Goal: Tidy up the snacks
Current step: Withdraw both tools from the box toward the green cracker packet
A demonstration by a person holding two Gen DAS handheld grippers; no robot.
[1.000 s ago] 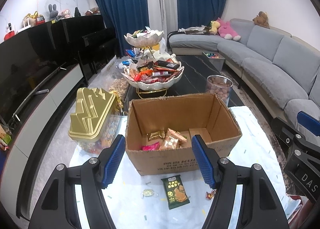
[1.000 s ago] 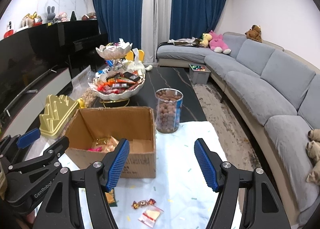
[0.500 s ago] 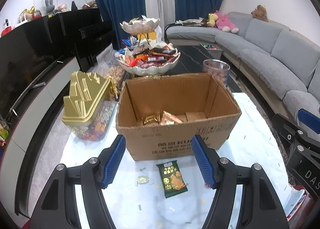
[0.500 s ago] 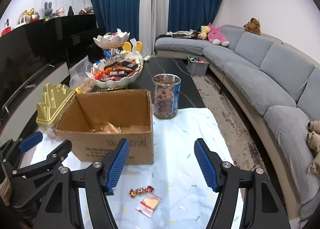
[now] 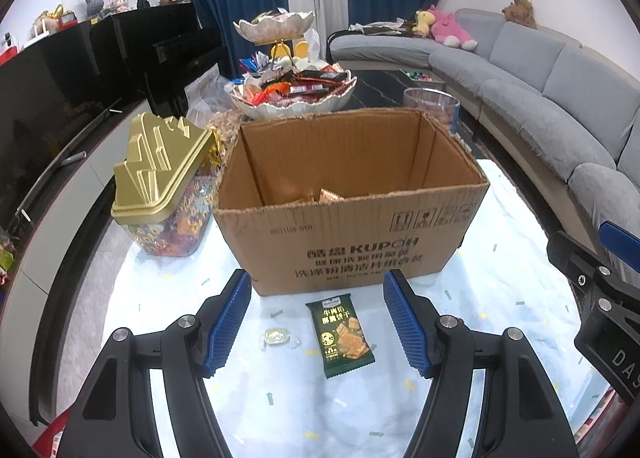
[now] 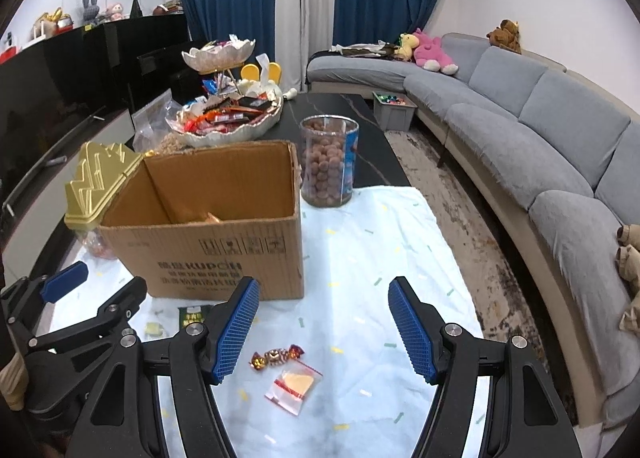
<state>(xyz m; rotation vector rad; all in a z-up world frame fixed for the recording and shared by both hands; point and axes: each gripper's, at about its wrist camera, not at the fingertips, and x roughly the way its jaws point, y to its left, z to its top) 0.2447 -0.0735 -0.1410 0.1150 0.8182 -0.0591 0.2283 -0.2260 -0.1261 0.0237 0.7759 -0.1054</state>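
An open cardboard box [image 5: 352, 234] stands on the pale cloth and holds a few snack packets. It also shows in the right wrist view [image 6: 208, 246]. My left gripper [image 5: 318, 322] is open and empty, hovering over a green cracker packet [image 5: 340, 332] and a small wrapped candy [image 5: 278, 338] in front of the box. My right gripper [image 6: 324, 332] is open and empty above a brown twist-wrapped candy [image 6: 276, 356] and a clear packet with a yellow snack [image 6: 294, 386].
A gold-lidded candy jar [image 5: 164, 186] stands left of the box. A clear jar of brown balls [image 6: 328, 162] stands behind it on the right. A tiered white snack bowl [image 5: 292, 94] sits farther back. A grey sofa [image 6: 540, 130] runs along the right.
Both grippers have pulled back and dropped lower, away from the box. The box interior shows less and its front wall shows more. The loose snacks now lie between the fingers.
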